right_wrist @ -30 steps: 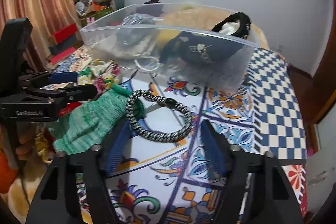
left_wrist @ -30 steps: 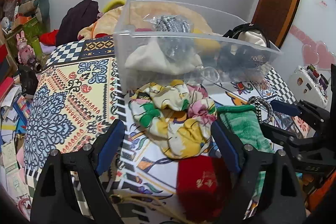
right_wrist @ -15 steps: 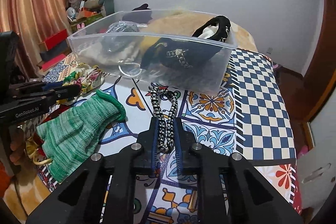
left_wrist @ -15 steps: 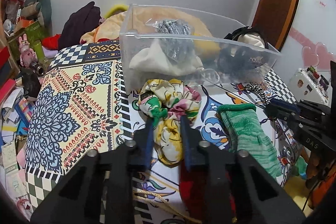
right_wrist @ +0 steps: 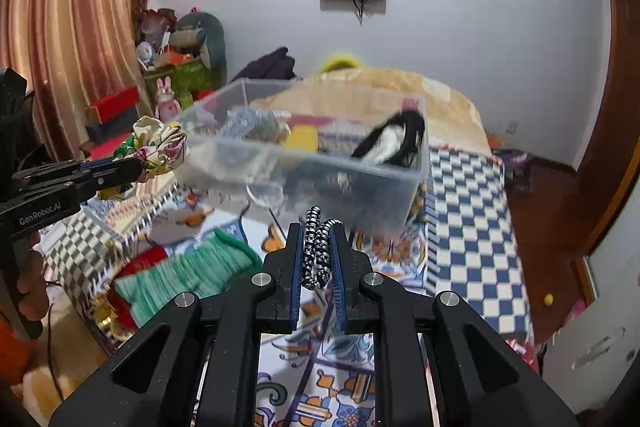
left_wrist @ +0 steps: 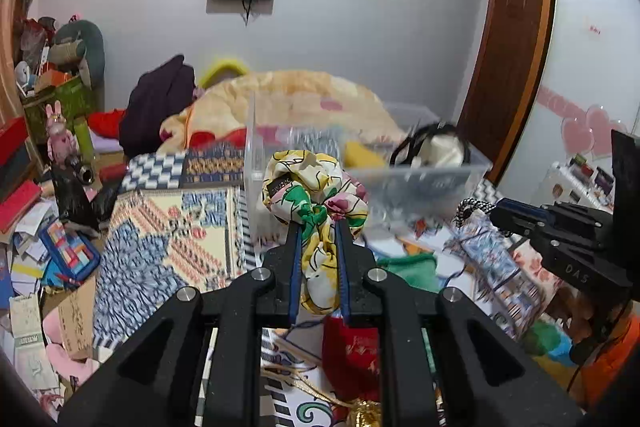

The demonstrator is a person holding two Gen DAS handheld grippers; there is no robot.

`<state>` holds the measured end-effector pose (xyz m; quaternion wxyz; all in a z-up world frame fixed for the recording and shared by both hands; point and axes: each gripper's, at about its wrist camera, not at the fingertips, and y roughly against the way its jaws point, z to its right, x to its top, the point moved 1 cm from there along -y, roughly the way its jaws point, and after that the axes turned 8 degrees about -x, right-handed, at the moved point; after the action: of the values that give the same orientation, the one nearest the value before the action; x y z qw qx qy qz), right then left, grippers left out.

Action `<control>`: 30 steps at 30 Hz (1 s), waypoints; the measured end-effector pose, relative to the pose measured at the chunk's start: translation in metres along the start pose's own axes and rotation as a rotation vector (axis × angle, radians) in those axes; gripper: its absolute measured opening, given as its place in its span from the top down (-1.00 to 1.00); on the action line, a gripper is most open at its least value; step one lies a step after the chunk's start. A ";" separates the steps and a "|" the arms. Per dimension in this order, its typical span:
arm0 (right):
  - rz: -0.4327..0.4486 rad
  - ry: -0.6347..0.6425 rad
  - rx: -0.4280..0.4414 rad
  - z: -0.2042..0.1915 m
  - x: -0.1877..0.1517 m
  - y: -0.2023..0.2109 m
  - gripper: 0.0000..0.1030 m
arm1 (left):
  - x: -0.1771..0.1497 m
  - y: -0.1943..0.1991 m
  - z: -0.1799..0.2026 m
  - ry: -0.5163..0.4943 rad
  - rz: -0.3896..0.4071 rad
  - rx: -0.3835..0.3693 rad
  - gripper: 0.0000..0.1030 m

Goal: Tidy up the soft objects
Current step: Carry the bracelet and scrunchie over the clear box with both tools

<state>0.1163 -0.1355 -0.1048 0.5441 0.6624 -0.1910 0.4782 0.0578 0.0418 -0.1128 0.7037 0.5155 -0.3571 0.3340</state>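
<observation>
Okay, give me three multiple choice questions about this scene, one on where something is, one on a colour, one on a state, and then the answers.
1. Where does the green knitted piece lie?
A. inside the clear bin
B. on the patterned cover in front of the clear bin
C. in the right gripper

2. What colours is the cord loop held by the right gripper?
A. black and white
B. plain red
C. plain yellow

3. What state is the left gripper in?
A. open above the bin
B. shut on nothing
C. shut on the floral scrunchie

Answers: 1 B, it rests on the patterned cover before the clear bin. 2 A, its braid is speckled black and white. 3 C, the floral fabric is pinched between its fingers.
</observation>
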 end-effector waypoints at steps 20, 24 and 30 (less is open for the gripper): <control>0.147 -0.016 -0.014 -0.007 0.079 -0.023 0.77 | 0.066 -0.052 -0.009 -0.005 0.006 -0.017 0.71; 0.114 -0.014 -0.004 -0.014 0.084 -0.043 0.77 | 0.073 -0.073 -0.011 -0.027 -0.019 0.000 0.71; 0.054 0.017 -0.047 -0.020 0.088 -0.072 0.77 | 0.077 -0.099 -0.014 -0.039 -0.066 0.015 0.71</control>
<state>0.2051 -0.0698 -0.0704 0.5482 0.6400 -0.2154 0.4935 0.1829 0.0390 -0.0987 0.7036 0.5385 -0.3509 0.3031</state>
